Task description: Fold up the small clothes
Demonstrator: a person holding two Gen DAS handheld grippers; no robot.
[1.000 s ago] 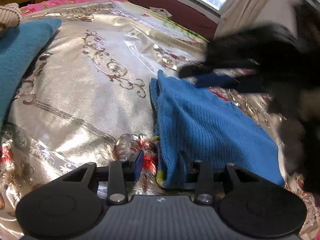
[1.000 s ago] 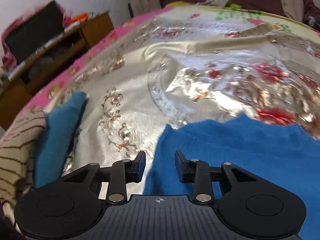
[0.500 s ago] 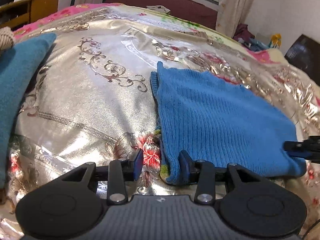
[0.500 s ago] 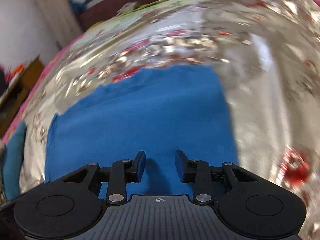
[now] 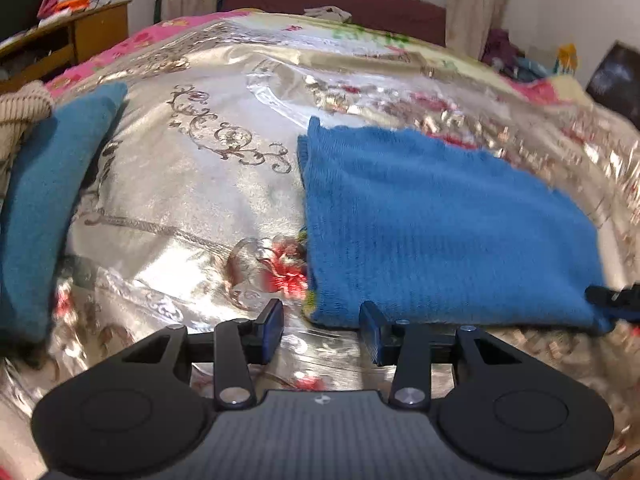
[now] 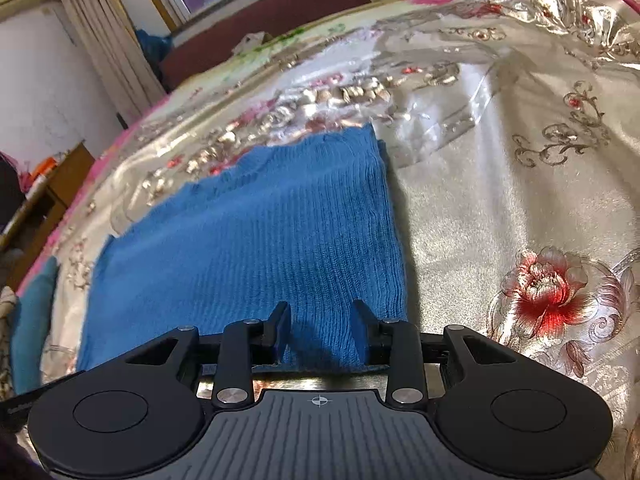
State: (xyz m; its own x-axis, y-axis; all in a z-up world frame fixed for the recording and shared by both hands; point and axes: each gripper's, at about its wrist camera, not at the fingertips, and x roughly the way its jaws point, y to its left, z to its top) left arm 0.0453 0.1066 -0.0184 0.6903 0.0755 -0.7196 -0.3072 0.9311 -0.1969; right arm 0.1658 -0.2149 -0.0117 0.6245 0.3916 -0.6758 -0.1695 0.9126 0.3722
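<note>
Blue sweater [image 5: 440, 216] lies folded into a flat rectangle on the bedspread [image 5: 192, 208], further folding judged outstanding; left gripper [image 5: 320, 326] and right gripper [image 6: 320, 328] both stand open at its near edge, clamping nothing.

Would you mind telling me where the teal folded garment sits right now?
In the left wrist view the teal folded garment lies at the far left of the bedspread, beside a beige striped knit, well apart from the blue knit garment.
</note>
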